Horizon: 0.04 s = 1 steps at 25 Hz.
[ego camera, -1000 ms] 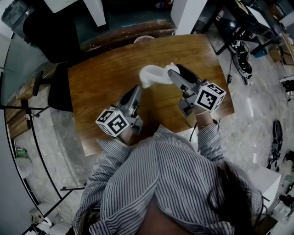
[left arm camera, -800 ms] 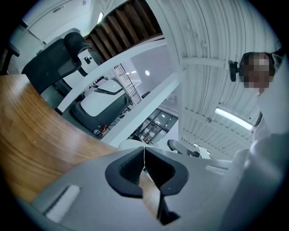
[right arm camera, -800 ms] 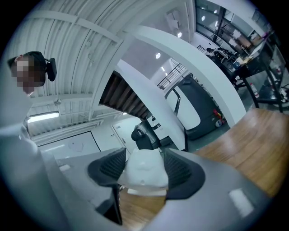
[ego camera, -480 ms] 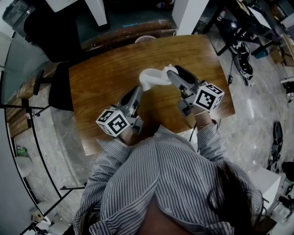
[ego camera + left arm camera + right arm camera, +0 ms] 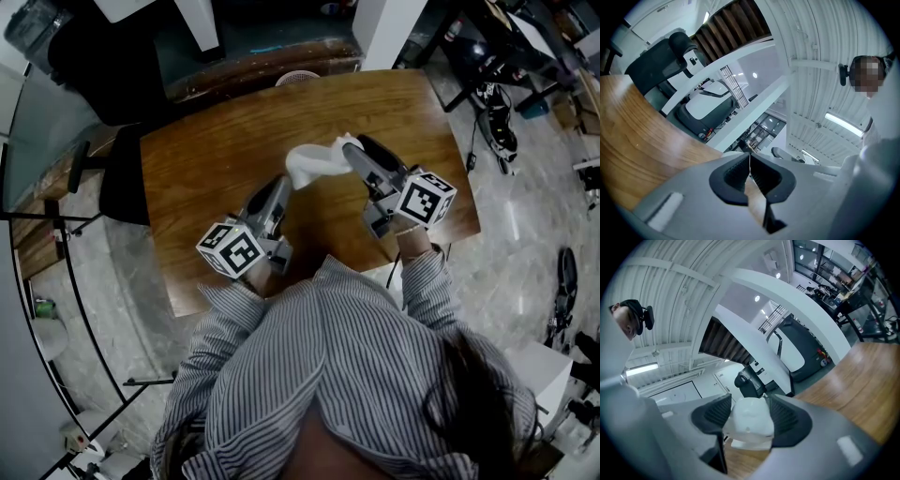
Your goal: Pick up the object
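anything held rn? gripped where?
Right gripper grips the white object by its rounded end nearest that gripper; the rest sticks out past the jaws. Left gripper is shut on nothing.

A person in a grey-and-white pinstriped, long-sleeved shirt [image 5: 319, 347] with buttoned cuffs, dark hair [image 5: 473, 394] seen from above. The left gripper [image 5: 278, 185] and right gripper [image 5: 352, 150] are grey moulded tools. Each carries a white cube [image 5: 231, 249] printed with black square markers, and each has jaws faced with black ribbed pads [image 5: 733, 174].
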### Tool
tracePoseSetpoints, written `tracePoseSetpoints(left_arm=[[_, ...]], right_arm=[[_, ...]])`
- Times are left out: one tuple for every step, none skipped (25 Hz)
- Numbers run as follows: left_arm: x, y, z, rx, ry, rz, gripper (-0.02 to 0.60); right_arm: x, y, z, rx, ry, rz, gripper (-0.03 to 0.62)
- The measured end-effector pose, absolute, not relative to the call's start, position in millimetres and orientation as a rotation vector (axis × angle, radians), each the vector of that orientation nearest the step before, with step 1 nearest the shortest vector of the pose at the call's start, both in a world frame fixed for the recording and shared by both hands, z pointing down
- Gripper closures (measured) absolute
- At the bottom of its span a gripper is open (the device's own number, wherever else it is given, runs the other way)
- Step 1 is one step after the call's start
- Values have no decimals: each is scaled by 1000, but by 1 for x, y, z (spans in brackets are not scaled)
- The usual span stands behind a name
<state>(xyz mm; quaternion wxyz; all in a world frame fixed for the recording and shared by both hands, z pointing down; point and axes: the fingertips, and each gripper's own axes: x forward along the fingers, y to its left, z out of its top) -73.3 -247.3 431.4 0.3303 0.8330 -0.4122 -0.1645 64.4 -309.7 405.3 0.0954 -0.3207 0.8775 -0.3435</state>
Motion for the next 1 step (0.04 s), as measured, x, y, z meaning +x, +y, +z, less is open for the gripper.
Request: tracePoseSetpoints(left_arm=[[-74, -247, 431, 2179, -1077, -430, 580]], right_arm=[[64, -310, 405, -950, 2596, -1022, 335]])
